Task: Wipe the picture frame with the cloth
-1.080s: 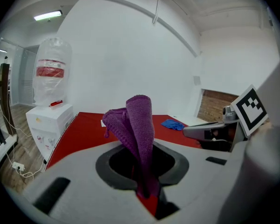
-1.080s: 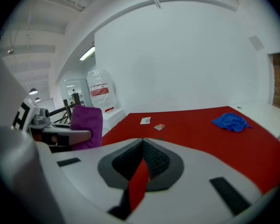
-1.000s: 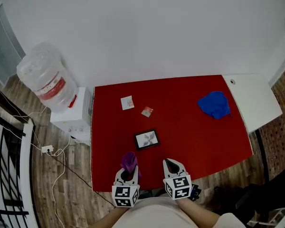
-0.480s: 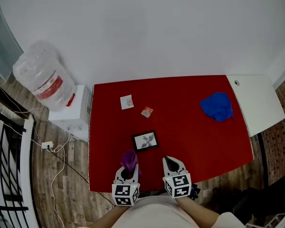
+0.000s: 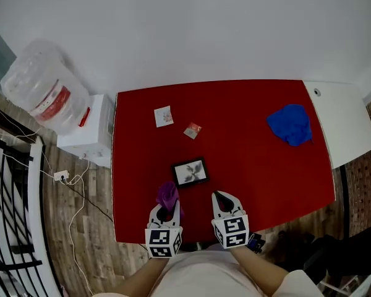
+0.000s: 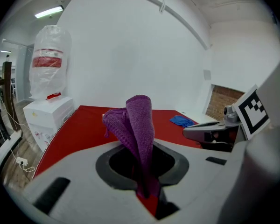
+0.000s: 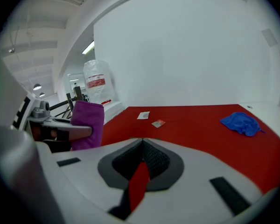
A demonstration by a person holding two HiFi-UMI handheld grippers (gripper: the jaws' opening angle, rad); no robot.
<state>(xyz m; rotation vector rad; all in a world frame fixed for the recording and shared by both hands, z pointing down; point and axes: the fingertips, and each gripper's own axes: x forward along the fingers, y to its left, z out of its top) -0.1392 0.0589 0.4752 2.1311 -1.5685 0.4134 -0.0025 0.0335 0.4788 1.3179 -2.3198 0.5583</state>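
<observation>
A small black picture frame (image 5: 190,172) lies flat on the red table (image 5: 253,166), near its front. My left gripper (image 5: 167,208) is shut on a purple cloth (image 5: 167,194), which stands up from the jaws (image 6: 139,125). It hovers over the table's front edge, just short of the frame and to its left. My right gripper (image 5: 220,197) sits beside it to the right, jaws together with nothing between them (image 7: 141,164). The frame is hidden behind the gripper bodies in both gripper views.
A blue cloth (image 5: 290,124) lies at the table's far right. Two small cards (image 5: 163,116) (image 5: 192,130) lie beyond the frame. A water dispenser with its bottle (image 5: 40,94) stands left of the table, and a white side table (image 5: 343,119) adjoins the right edge.
The head view has shifted, so the table and frame sit higher in the picture. Both grippers stay at the front edge, the left still holding the purple cloth.
</observation>
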